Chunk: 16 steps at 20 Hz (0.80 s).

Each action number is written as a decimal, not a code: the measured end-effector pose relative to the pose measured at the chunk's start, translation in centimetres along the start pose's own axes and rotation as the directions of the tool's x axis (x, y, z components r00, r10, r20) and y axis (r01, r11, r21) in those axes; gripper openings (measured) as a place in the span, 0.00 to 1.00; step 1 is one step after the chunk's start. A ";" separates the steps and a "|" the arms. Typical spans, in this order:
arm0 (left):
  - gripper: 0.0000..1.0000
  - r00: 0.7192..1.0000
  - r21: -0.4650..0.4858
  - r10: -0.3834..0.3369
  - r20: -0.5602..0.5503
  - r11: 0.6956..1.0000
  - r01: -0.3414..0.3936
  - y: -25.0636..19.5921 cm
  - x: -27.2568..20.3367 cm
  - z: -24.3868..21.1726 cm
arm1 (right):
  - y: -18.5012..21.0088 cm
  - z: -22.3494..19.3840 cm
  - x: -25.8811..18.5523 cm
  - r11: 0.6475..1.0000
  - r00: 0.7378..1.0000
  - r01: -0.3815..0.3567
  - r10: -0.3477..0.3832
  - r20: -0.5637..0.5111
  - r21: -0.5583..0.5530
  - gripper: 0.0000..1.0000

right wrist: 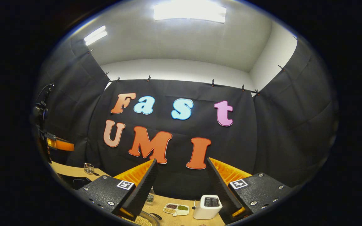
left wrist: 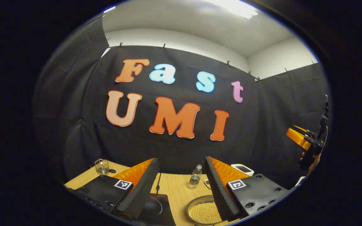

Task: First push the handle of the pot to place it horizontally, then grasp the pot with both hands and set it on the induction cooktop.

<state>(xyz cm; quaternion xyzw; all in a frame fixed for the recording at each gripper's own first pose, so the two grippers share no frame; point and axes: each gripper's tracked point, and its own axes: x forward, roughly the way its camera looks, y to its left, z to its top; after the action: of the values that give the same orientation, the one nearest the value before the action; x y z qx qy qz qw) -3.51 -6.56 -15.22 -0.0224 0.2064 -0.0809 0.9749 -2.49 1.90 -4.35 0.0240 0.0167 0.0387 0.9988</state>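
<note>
Nothing done yet: left gripper (left wrist: 181, 188) and right gripper (right wrist: 181, 191) raised with jaws released and empty, pot (left wrist: 203, 211) low centre on bench (left wrist: 174, 188), induction cooktop (left wrist: 156, 205) bare.

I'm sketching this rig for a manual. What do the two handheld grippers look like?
Each gripper, left and right, has two long wedge-shaped fingers with ribbed inner faces. Behind them sit black textured plates with screws, each carrying a square black-and-white marker tag.

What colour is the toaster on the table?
White; the toaster shows best in the right gripper view.
</note>
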 end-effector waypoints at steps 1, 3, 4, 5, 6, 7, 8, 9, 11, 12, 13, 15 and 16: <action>0.94 0.999 -0.009 -0.001 -0.052 1.000 0.001 -0.3 0.2 -1.7 | 0.0 -0.5 -0.3 1.000 1.000 -0.002 0.002 -0.009 0.000 0.95; 0.87 0.987 -0.032 -0.022 -0.159 0.999 0.017 -1.3 0.1 -5.4 | -0.1 -1.6 -0.9 1.000 1.000 -0.001 0.001 -0.022 0.007 0.95; 0.83 0.975 -0.050 -0.045 -0.216 0.998 0.035 -2.2 -0.1 -7.2 | 0.0 -2.3 -1.4 1.000 1.000 -0.001 0.001 -0.029 0.016 0.95; 0.78 0.960 -0.071 -0.064 -0.273 0.996 0.047 -2.7 -0.2 -9.1 | 0.4 -3.5 -1.7 1.000 0.999 -0.010 0.011 -0.050 0.022 0.95; 0.71 0.941 -0.089 -0.080 -0.329 0.995 0.053 -3.3 -0.5 -10.9 | 0.8 -5.1 -2.3 1.000 0.997 -0.019 0.021 -0.078 0.024 0.95; 0.70 0.919 -0.100 -0.086 -0.384 0.994 0.051 -3.7 -0.7 -12.9 | 1.1 -6.2 -2.7 0.999 0.995 -0.024 0.027 -0.097 0.028 0.95; 0.58 0.901 -0.103 -0.080 -0.426 0.994 0.040 -3.7 -1.2 -14.5 | 1.3 -6.9 -2.9 0.999 0.993 -0.031 0.034 -0.109 0.030 0.95; 0.50 0.882 -0.104 -0.071 -0.466 0.994 0.025 -3.8 -1.6 -16.1 | 1.4 -7.5 -3.3 0.999 0.992 -0.032 0.036 -0.120 0.027 0.95; 0.36 0.836 -0.108 -0.074 -0.543 0.994 0.018 -4.7 -2.8 -18.9 | 1.4 -8.7 -3.9 0.999 0.990 -0.032 0.034 -0.134 0.018 0.95; 0.30 0.814 -0.112 -0.086 -0.574 0.993 0.026 -5.4 -3.3 -20.0 | 1.4 -9.0 -4.2 0.999 0.990 -0.031 0.033 -0.136 0.014 0.95; 0.30 0.795 -0.108 -0.090 -0.600 0.994 0.032 -5.9 -3.8 -20.9 | 1.4 -9.3 -4.5 0.999 0.990 -0.030 0.032 -0.135 0.012 0.95; 0.30 0.763 -0.098 -0.094 -0.639 0.994 0.040 -6.6 -4.9 -22.2 | 1.3 -9.8 -4.8 1.000 0.990 -0.028 0.029 -0.134 0.007 0.95; 0.30 0.748 -0.098 -0.097 -0.657 0.994 0.043 -7.0 -5.5 -23.0 | 1.3 -10.0 -4.9 1.000 0.991 -0.028 0.029 -0.134 0.005 0.95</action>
<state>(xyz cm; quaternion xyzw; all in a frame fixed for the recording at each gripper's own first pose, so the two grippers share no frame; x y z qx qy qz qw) -18.84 -12.77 -33.45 -0.0376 0.5392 -0.1121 0.8338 -7.84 3.31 -14.08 0.0232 0.0834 0.0545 0.9948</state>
